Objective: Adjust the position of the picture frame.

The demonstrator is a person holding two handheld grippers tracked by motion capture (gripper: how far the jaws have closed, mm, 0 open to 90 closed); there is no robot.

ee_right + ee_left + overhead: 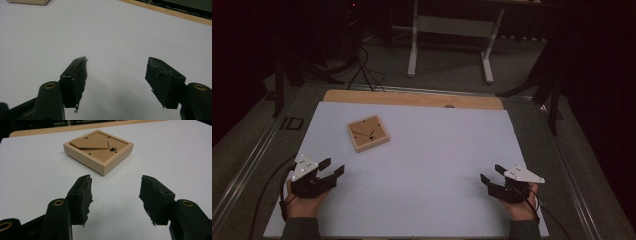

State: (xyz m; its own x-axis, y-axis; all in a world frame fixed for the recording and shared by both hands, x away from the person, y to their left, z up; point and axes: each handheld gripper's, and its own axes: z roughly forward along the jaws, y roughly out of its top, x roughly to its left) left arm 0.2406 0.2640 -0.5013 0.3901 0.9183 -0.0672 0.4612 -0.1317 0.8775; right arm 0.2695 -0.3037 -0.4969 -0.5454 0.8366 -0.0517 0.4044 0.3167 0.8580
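A small square wooden picture frame [368, 133] lies back side up on the white sheet, left of the middle; its brown backing board and stand show in the left gripper view [98, 150]. My left gripper [332, 167] rests near the front left, open and empty, its jaws pointing toward the frame, which lies a short way ahead [115, 195]. At the front right my right gripper [492, 173] is open with nothing between its jaws [116, 80], aimed across bare sheet. A corner of the frame [28, 2] shows at the top left of the right gripper view.
The white sheet [427, 165] covers a wooden tabletop whose far edge [412, 97] stays bare. Metal rails run along both sides of the table. Beyond it stand a white table frame [452, 30], dark stands and cables on the floor.
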